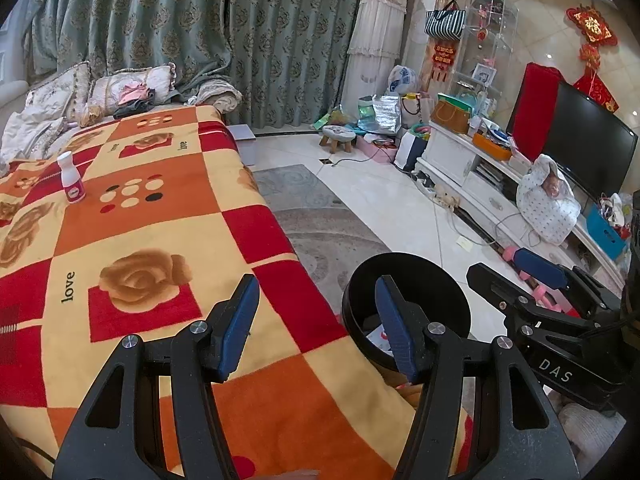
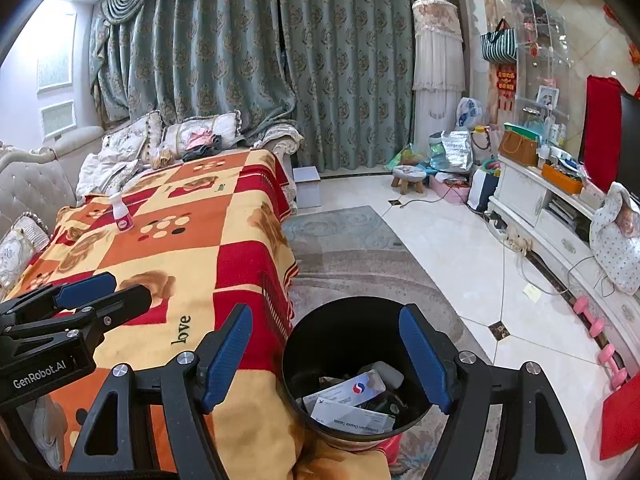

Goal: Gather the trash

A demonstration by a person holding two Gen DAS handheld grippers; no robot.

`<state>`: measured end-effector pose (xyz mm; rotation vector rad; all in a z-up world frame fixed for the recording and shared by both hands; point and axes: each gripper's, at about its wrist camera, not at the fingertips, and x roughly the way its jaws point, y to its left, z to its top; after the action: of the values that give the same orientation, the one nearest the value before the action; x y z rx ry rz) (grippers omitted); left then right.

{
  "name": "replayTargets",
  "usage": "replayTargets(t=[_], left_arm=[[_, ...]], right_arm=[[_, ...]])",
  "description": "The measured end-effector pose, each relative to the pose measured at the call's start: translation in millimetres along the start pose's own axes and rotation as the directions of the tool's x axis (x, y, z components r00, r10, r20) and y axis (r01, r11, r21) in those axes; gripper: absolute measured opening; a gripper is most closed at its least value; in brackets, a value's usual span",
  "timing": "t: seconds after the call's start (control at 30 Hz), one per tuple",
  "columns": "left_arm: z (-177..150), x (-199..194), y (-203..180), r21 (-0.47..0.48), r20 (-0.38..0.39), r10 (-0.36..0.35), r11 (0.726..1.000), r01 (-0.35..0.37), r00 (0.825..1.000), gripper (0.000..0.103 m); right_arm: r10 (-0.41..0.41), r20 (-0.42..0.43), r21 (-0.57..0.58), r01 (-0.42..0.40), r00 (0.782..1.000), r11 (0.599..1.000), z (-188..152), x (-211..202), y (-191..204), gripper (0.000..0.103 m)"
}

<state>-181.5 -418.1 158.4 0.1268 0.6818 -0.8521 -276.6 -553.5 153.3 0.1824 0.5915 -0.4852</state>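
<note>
A small white bottle with a pink label [image 1: 72,178] [image 2: 122,210] stands upright far back on the orange, red and yellow blanket [image 1: 160,240] [image 2: 192,248]. A black round bin [image 1: 432,292] [image 2: 340,332] sits on the floor against the blanket's edge, holding white cartons [image 2: 348,394]. My left gripper [image 1: 318,324] [image 2: 128,290] hovers open over the blanket's near edge with nothing between its blue pads. My right gripper [image 2: 326,356] [image 1: 496,264] hangs open above the bin's mouth, and nothing is between its pads.
Pillows and clothes [image 2: 200,138] are piled at the blanket's far end. A grey rug [image 2: 352,248] lies past the bin. A white TV stand [image 2: 532,204] lines the right wall, with pink dumbbells [image 2: 600,340] and cables on the tiles. A small stool [image 2: 408,178] stands near the curtain.
</note>
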Motion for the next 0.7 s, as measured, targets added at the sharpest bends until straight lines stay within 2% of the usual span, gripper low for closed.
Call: replayTargets(t=[0.7], left_arm=[[-8.6,3.2,-7.6,0.001,-0.01,-0.003,1.0,0.003,1.0,0.059]], right_arm=[[0.004,-0.015,0.0,-0.004,1.0,1.0,-3.8,1.2,-2.4,0.076]])
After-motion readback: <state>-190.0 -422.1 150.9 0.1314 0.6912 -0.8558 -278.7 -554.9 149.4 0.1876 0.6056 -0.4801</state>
